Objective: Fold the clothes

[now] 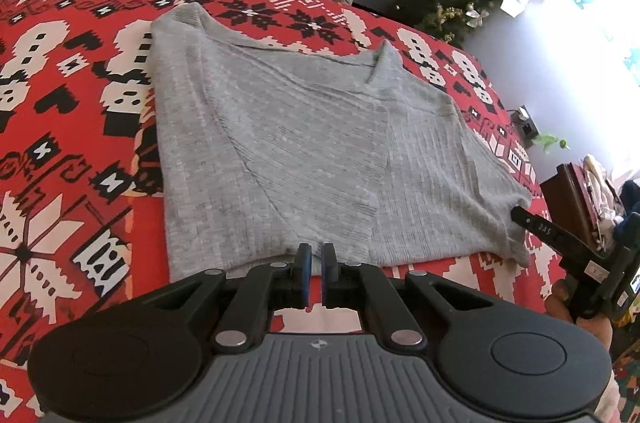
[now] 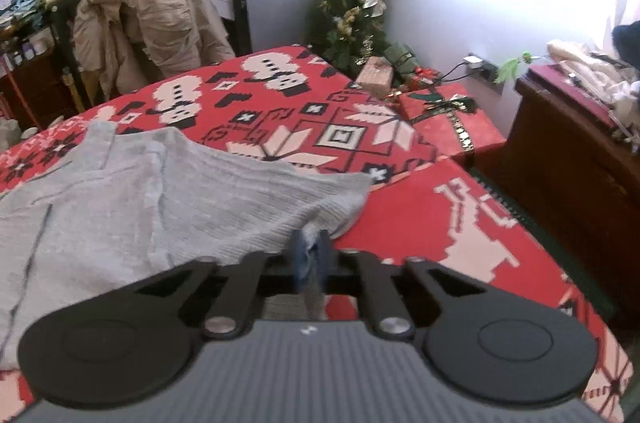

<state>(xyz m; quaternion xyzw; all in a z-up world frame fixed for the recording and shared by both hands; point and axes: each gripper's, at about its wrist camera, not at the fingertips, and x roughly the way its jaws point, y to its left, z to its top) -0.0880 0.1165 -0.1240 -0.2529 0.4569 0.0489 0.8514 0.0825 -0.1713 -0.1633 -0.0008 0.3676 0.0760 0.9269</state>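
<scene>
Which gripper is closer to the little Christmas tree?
Right. The right gripper holds the grey shirt's corner on the tree side; the left gripper is at the hem, farther away.

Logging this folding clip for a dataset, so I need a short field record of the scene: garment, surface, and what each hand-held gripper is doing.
garment: grey ribbed top, lying flat, partly folded
surface: red patterned cloth
left hand-held gripper: at the near hem, jaws nearly closed, grip on fabric unclear
right hand-held gripper: shut on the top's near right corner
background: small decorated tree, wrapped gifts
</scene>
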